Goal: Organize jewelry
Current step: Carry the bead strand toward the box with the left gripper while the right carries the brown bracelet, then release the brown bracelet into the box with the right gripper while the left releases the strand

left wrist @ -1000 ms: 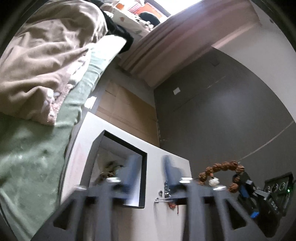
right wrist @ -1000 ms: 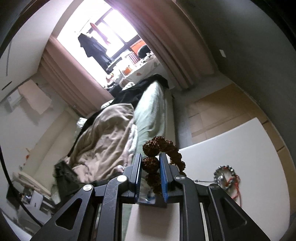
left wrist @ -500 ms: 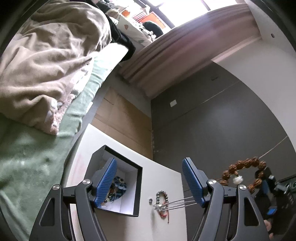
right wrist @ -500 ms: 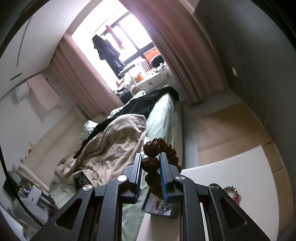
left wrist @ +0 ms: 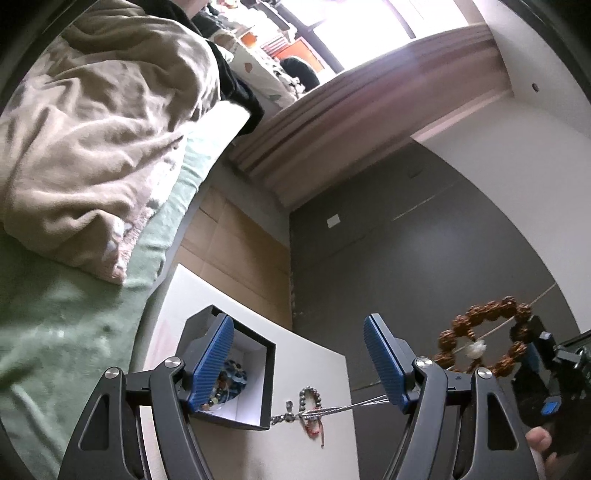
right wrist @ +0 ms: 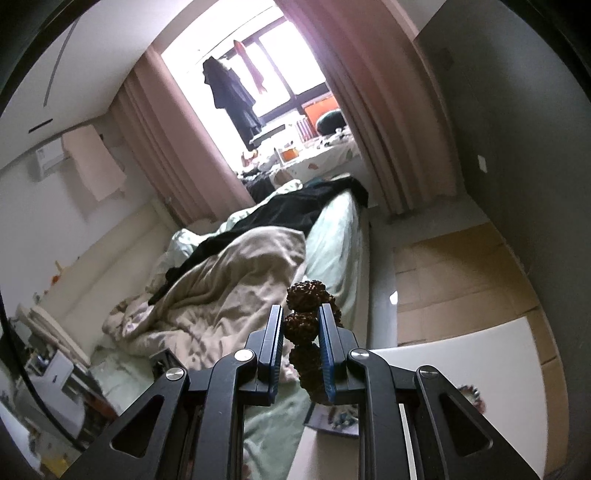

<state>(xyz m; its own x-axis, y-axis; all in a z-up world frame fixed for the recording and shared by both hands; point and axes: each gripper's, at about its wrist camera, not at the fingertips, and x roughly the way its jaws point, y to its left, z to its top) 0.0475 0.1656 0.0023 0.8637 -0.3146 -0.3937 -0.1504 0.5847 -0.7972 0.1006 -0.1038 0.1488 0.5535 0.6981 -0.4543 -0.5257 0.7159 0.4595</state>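
The right claw (right wrist: pixel 300 339) is clamped on a brown bead bracelet (right wrist: pixel 303 326), held up in the air above the white tabletop (left wrist: pixel 317 358). The left claw (left wrist: pixel 299 360) gapes with nothing between its pads, having just widened. Below it, a black box (left wrist: pixel 267 384) holds what look like coloured beads; a grey bead bracelet (left wrist: pixel 309 400) lies just right of it.

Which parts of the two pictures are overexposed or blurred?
Left wrist view: the window is blown out white; the black box and table are sharp. Right wrist view: the window glares too; the brown bead bracelet is sharp, the lower right corner smeared.
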